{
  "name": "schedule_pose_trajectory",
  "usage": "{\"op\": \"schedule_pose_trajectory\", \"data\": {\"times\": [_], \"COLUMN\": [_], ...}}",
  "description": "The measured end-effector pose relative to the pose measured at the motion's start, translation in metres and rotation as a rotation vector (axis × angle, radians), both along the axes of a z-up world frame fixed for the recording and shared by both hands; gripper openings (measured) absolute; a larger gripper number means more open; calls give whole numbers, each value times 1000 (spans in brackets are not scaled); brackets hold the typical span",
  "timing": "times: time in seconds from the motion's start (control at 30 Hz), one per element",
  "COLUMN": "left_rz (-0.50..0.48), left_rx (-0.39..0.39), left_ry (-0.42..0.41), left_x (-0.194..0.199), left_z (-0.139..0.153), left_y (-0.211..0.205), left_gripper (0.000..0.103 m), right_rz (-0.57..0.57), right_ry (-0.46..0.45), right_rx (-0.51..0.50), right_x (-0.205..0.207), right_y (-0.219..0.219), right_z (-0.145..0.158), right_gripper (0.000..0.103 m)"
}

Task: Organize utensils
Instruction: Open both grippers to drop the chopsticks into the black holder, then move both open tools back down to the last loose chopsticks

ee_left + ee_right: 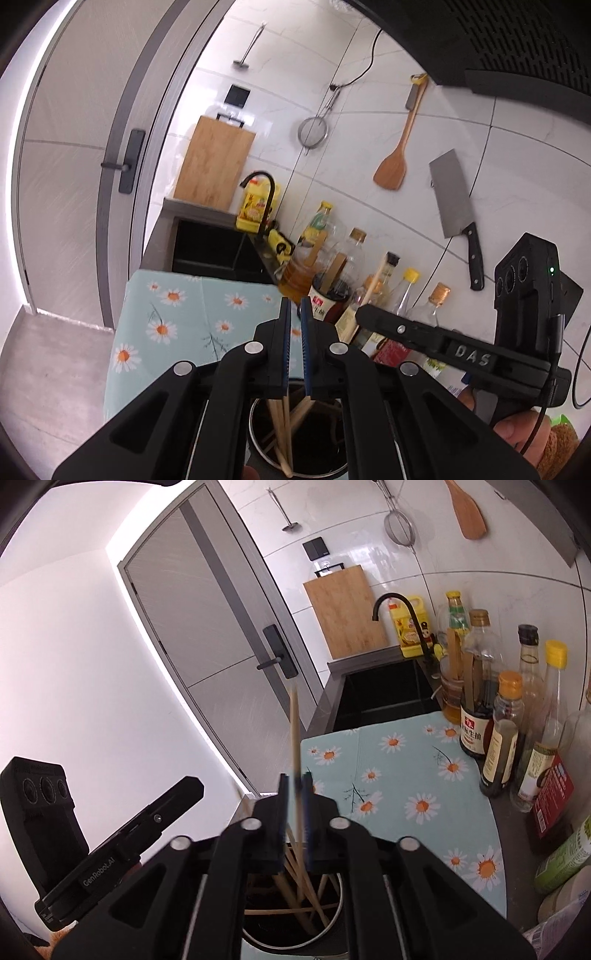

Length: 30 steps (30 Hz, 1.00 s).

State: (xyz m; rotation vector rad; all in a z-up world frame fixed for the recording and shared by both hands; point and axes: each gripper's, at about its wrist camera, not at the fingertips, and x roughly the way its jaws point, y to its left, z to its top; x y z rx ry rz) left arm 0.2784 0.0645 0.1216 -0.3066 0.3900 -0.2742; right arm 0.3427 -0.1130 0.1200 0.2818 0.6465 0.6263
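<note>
"DAS" on right tool (360, 314), "GenRobot.AI" on left tool (195, 784)

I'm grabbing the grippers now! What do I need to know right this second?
Left gripper: shut, nothing seen at its fingertips, poised above the metal holder.
Right gripper: one chopstick stands upright between its fingers, looking loose rather than pinched, with its lower end towards the holder.
Done: several other chopsticks already sit in the holder.
Left: let that chopstick settle in, then look around for more utensils.
</note>
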Motion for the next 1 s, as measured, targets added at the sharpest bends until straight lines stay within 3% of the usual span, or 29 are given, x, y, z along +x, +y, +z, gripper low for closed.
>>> {"op": "schedule_pose_trajectory", "data": {"times": [0.13,0.47,0.57,0.8,0.93,1.0], "left_rz": [6,21,25,51,57,59], "left_rx": [-8,22,35,67,96,106], "left_ry": [4,-2,4,74,108,130], "left_x": [-1,-27,-42,-75,-93,-100], "left_z": [-2,9,11,4,-3,-6], "left_y": [4,6,5,0,-4,-5], "left_gripper": [24,26,30,32,32,32], "right_rz": [-1,24,38,32,21,15], "right_ry": [2,-8,26,63,114,144], "right_rx": [5,5,-8,-57,-72,-81], "right_x": [0,-20,-31,-64,-77,-83], "right_y": [-3,-6,-7,-15,-25,-31], "right_z": [0,14,13,6,-6,-12], "right_gripper": [21,23,23,24,27,35]}}
